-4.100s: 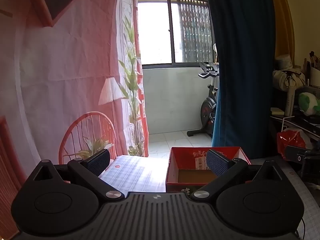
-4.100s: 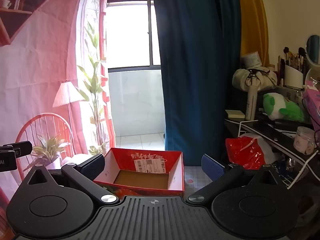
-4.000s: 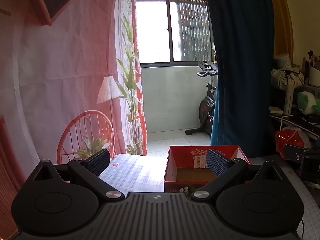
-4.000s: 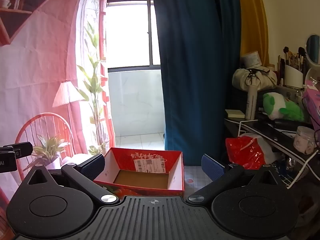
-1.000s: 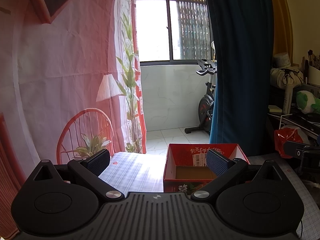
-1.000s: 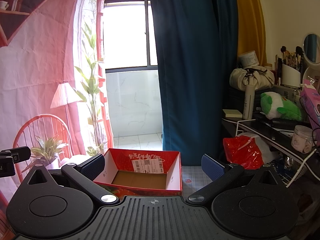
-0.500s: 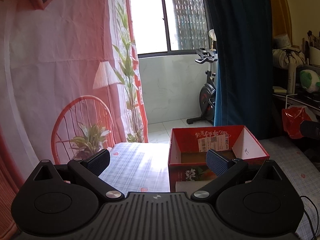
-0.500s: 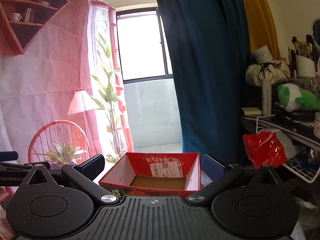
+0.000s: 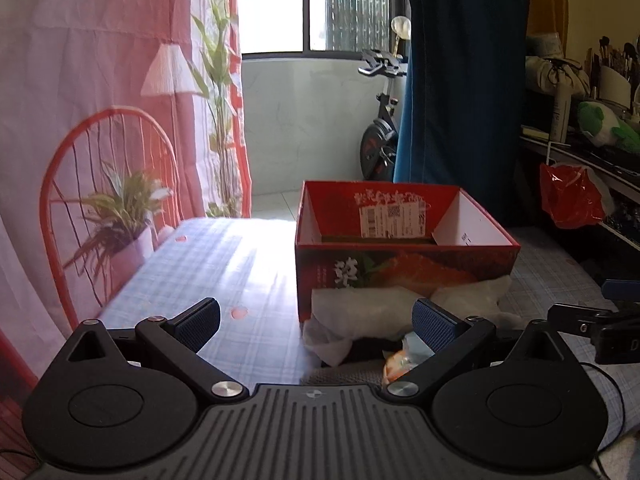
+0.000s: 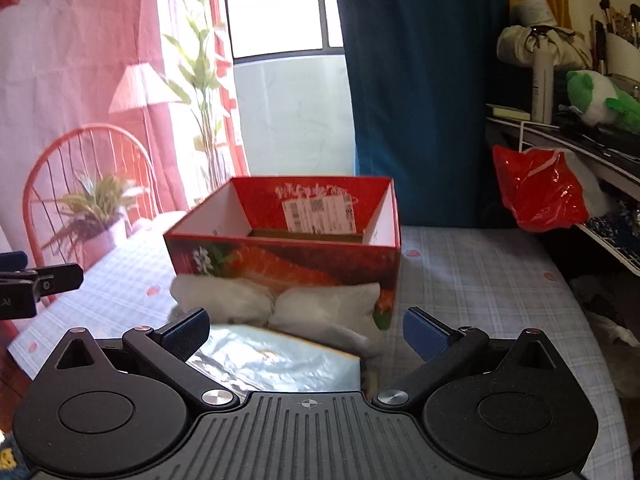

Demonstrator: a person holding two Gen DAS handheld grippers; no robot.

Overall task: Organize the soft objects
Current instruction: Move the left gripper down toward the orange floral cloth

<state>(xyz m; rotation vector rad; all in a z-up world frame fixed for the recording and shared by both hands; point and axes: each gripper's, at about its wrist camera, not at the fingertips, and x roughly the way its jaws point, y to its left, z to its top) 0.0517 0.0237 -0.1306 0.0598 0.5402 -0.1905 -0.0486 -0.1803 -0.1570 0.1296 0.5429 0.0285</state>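
- Two grippers, both with jaws spread wide and empty: left gripper (image 9: 316,320) and right gripper (image 10: 306,330), each hovering low over the checked tablecloth (image 9: 224,264).
- One red box (image 10: 288,252), open-topped, standing on the cloth straight ahead; its interior looks empty as far as the views show. Judged to be the destination.
- Two white soft bundles (image 10: 276,304), lying side by side against the box's near wall; the same items appear in the left view (image 9: 372,312).
- One shiny pale-blue packet (image 10: 276,356), flat, nearest the right gripper and in front of the bundles.
- One small orange item (image 9: 394,364), partly hidden by the left gripper's finger; kind cannot be told.
- Step in hand, as judged: approach for a first pick.
- Handling advice: centre the jaws across a bundle's thick middle, close gently until the cloth bunches, lift clear of the box wall before carrying over the rim.
- Caution: avoid catching the tablecloth or nudging the box.
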